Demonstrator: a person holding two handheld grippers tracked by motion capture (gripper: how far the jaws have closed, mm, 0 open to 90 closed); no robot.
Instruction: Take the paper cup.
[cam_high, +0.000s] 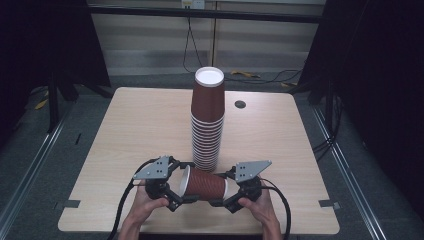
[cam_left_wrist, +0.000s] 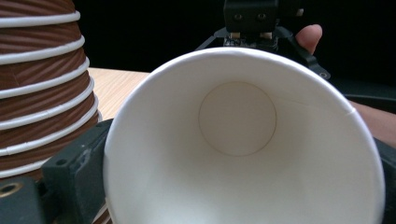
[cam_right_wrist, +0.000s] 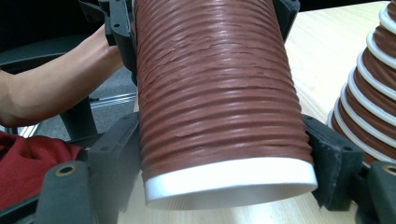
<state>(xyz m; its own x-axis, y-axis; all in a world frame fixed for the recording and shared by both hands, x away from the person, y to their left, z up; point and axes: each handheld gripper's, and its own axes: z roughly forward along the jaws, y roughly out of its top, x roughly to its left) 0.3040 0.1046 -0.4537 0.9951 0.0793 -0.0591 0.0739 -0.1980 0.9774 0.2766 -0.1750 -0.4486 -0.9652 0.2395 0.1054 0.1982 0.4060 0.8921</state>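
Only the left tool view shows the cup's white inside.

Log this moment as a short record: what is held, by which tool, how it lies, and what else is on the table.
held item: brown ribbed paper cup, lying on its side just above the table
left tool: at the cup's open mouth, jaws on either side of the rim
right tool: jaws on either side of the cup's base end, touching its wall
cup inside: white, nothing in it
nearby: tall stack of upside-down cups just beyond the held cup
hands: one on each tool, at the near table edge
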